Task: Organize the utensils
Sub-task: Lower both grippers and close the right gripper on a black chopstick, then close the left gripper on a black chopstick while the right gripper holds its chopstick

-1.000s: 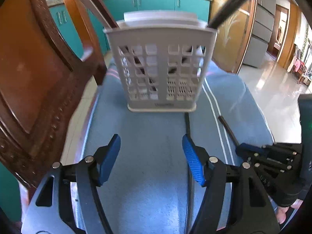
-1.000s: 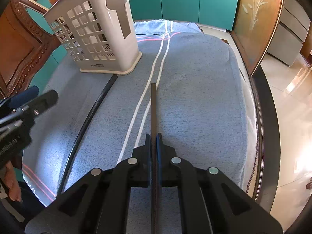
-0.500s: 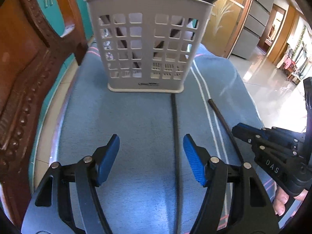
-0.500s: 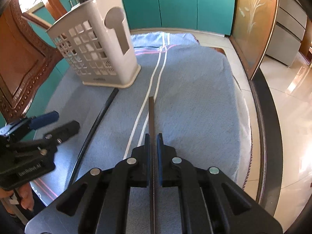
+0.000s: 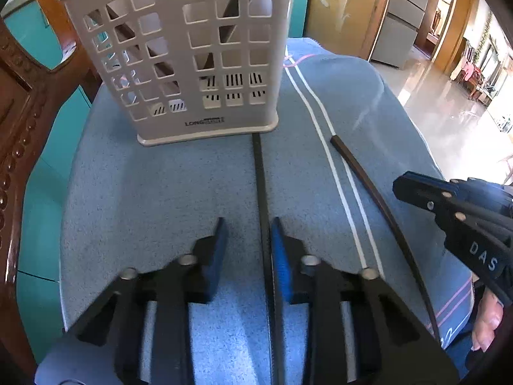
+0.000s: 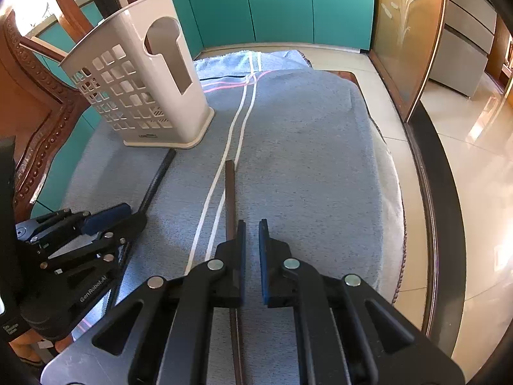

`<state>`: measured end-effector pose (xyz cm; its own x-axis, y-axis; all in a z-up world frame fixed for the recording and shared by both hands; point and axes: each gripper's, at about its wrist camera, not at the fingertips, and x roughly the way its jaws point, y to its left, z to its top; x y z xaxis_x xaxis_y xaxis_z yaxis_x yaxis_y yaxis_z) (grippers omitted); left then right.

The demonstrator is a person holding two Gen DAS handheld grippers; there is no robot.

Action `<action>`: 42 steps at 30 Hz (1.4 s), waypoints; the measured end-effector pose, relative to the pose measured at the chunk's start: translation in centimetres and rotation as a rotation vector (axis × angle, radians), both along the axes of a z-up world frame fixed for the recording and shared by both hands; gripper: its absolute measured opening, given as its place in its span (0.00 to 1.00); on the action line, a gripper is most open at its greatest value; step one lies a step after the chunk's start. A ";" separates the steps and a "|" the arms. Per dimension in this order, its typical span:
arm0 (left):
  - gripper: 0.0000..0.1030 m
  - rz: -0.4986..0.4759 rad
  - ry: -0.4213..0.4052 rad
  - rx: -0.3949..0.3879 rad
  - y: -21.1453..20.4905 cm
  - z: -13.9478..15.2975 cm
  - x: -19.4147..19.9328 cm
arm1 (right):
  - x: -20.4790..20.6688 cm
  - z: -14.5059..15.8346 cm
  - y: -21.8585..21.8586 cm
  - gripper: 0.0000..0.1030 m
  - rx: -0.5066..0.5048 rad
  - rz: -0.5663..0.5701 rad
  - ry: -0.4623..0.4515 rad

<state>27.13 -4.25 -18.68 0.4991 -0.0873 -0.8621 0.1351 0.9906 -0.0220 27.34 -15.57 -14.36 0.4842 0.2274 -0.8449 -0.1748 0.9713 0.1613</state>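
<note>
The basket [image 5: 192,64] was white with square holes. The towel [image 6: 304,160] was blue with two white stripes and thin pink lines. The cupboards [image 6: 279,3] were teal, and the chopsticks [image 5: 261,186] were black.

A white plastic utensil holder [image 5: 195,64] with square lattice cut-outs and a keyhole-shaped opening in its side is standing upright on the blue towel, with dark utensil handles leaning inside it and sticking out of its top. A black chopstick [image 5: 261,192] is lying flat on the towel, its far tip touching the holder's base. A dark brown chopstick [image 6: 230,199] is lying flat to its right, just beside the towel's two white stripes, apart from the holder.
</note>
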 end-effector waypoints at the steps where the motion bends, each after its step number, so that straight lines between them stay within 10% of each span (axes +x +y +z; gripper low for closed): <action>1: 0.13 -0.002 0.001 -0.001 0.0 0.0 -0.1 | 0.0 0.0 0.1 0.08 0.000 0.001 -0.001; 9: 0.07 -0.011 0.024 0.017 0.6 0.1 -2.0 | -0.2 0.1 0.7 0.09 0.002 0.023 -0.005; 12: 0.07 -0.003 0.027 -0.002 1.6 0.4 -2.3 | -0.2 0.1 1.2 0.27 -0.002 0.042 -0.013; 20: 0.26 0.066 0.025 -0.021 2.9 0.3 -0.8 | 1.7 -1.0 4.1 0.29 -0.093 0.109 -0.027; 23: 0.31 0.071 0.018 -0.010 2.7 0.1 -0.2 | 1.6 -1.6 4.4 0.09 -0.103 0.109 -0.016; 28: 0.39 0.065 0.007 0.009 1.3 -0.2 0.0 | 0.9 -1.6 3.4 0.07 -0.033 0.081 0.027; 42: 0.53 0.077 -0.034 0.081 -1.1 -0.3 2.1 | 0.9 -1.9 5.1 0.27 -0.222 0.089 -0.074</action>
<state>29.26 -5.34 -18.98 0.5309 0.0217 -0.8472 0.0584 0.9964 0.0620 28.23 -10.47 -16.31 0.5329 0.0847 -0.8420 -0.2644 0.9618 -0.0706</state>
